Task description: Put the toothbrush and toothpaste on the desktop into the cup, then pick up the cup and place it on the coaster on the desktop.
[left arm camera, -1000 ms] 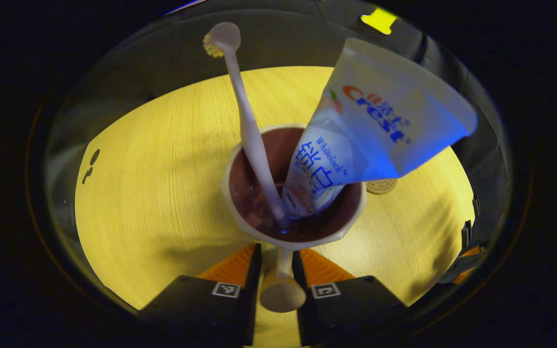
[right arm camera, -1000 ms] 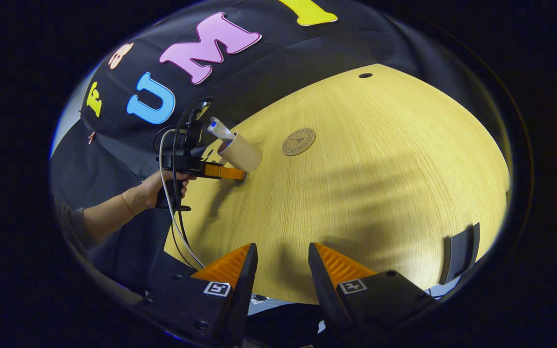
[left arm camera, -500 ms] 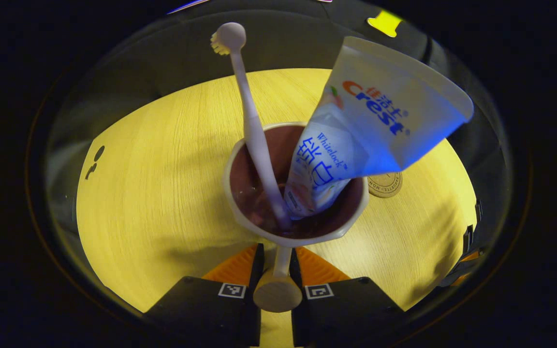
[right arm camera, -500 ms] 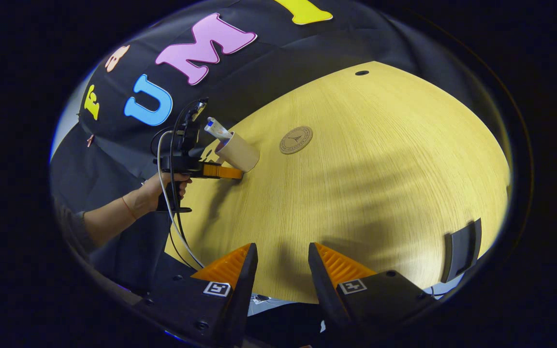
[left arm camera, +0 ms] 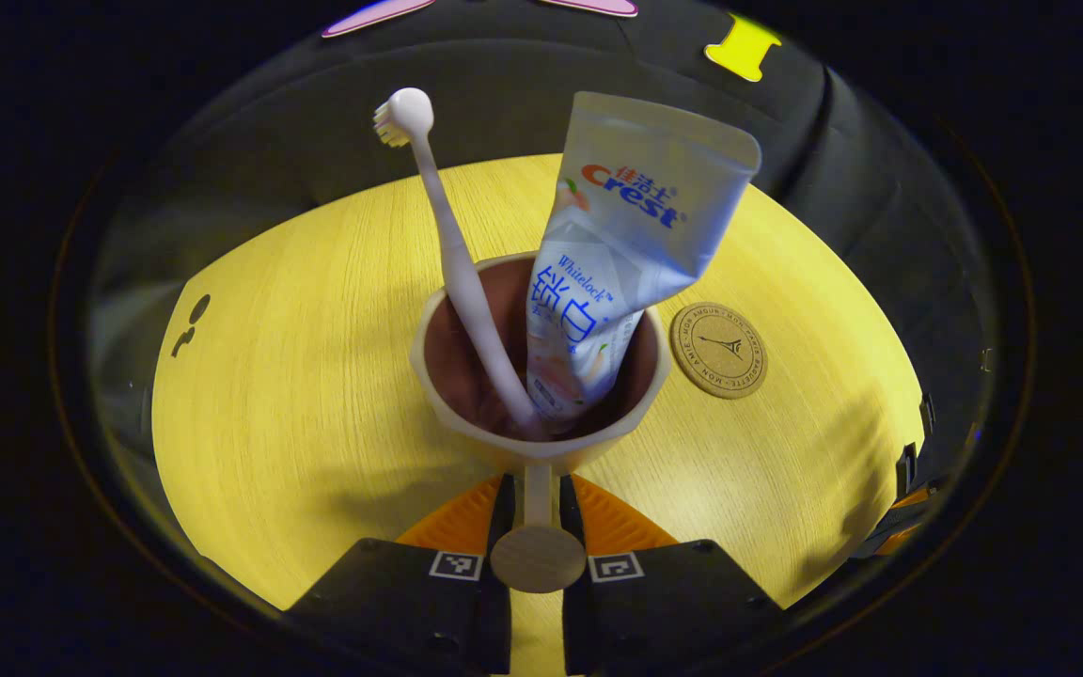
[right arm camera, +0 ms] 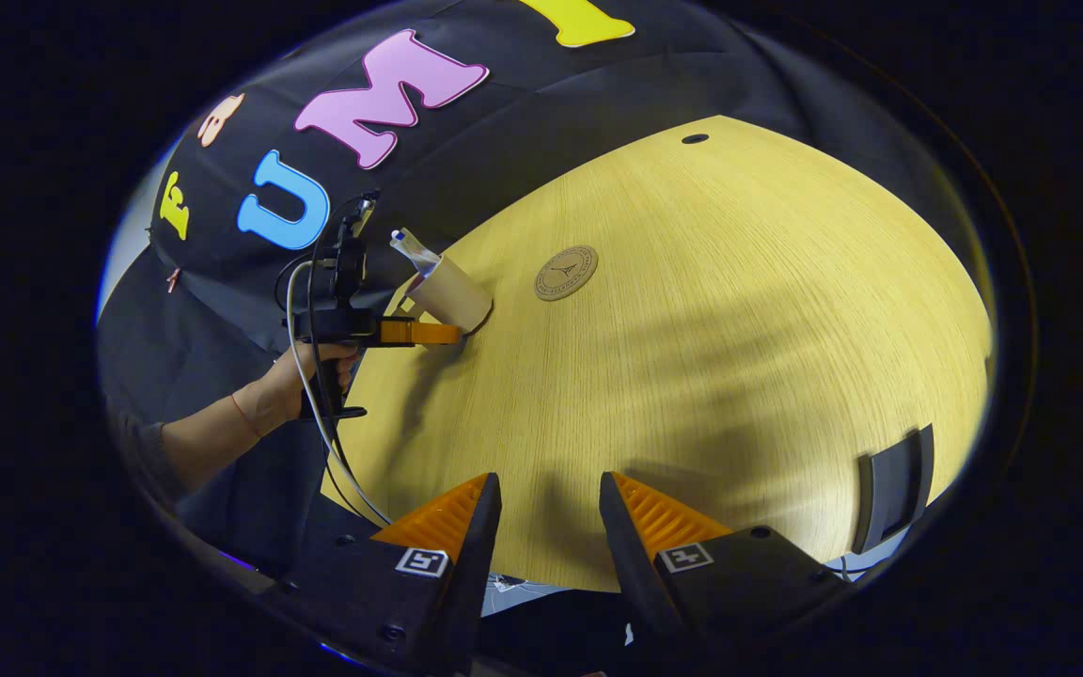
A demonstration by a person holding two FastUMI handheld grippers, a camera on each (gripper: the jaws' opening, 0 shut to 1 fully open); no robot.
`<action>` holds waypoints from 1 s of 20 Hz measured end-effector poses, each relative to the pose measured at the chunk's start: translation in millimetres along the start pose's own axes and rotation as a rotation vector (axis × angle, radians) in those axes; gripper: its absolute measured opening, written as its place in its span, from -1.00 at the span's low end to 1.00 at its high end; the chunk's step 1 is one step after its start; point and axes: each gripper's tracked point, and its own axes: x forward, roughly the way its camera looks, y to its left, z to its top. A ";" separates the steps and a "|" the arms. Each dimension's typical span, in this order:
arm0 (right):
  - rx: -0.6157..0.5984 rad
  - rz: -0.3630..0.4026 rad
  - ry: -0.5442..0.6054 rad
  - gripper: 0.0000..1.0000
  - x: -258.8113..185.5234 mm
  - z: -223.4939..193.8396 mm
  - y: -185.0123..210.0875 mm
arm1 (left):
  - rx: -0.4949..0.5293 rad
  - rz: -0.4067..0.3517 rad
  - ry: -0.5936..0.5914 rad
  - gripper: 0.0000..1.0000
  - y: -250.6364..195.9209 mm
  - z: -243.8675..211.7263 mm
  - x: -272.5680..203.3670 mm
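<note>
Toothbrush [left arm camera: 452, 254] and toothpaste [left arm camera: 612, 263] stand in the cup [left arm camera: 541, 451], whose handle the left gripper [left arm camera: 540, 503] pinches between its fingers, beside the coaster [left arm camera: 719, 350] toward the table's [left arm camera: 269, 395] far edge, not on it; the right gripper [right arm camera: 549, 517] hangs open, empty.

Black gripper body [right arm camera: 339, 310], looped cables, square markers; grey sleeve [right arm camera: 133, 442].
</note>
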 end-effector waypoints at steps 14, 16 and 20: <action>0.064 -0.058 -0.043 0.31 -21.8 5.8 -33.6 | 0.160 -0.107 -0.033 -0.39 -92.0 42.2 11.9; 0.075 -0.070 -0.054 0.31 -26.0 7.9 -39.9 | 0.181 -0.117 -0.030 -0.40 -103.2 47.0 18.4; 0.095 -0.086 -0.067 0.31 -31.2 8.1 -48.0 | 0.217 -0.125 -0.027 -0.48 -121.5 53.7 27.2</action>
